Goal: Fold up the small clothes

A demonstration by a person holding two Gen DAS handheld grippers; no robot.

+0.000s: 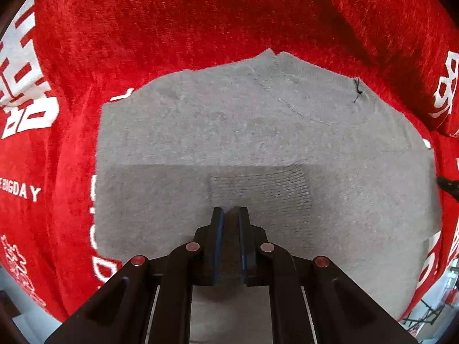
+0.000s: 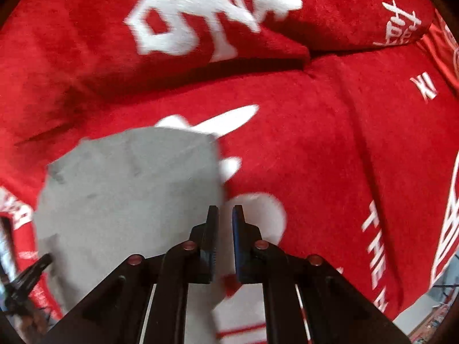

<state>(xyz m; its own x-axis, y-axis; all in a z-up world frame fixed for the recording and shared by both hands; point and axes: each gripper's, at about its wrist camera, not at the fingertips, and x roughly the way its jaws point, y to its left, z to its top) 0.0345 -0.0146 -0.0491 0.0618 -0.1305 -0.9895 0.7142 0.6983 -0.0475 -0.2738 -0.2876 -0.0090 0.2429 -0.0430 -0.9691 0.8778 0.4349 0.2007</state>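
Grey knit: small garment (image 1: 258, 149), folded, spread flat across the centre of the left wrist view; ribbed cuff or hem panel just ahead of the fingertips; short dark thread at its upper right edge.
Red plush: bedcover (image 1: 172, 23) with white lettering and large white characters, under and around the garment on every side in both views.
Left gripper (image 1: 229, 215): lower centre of the left wrist view, over the near part of the garment; blue-padded fingers drawn close, a narrow slot between them; grey fabric visible in the slot, though clamped or merely behind cannot be told.
Right gripper (image 2: 225, 215): lower centre of the right wrist view, at the right-hand border of the garment (image 2: 129, 200); narrow gap between the pads, red and white cover showing through it, nothing pinched.
Garment in right wrist view: centre left to lower left of the frame, motion-blurred, lying on the cover (image 2: 315, 157).
Red cushion (image 2: 200, 28): upper part of the right wrist view, same white characters, resting on the cover beyond the garment, apart from it.
Black tip (image 1: 447, 185): right edge of the left wrist view, at the garment's right border; identity unclear.
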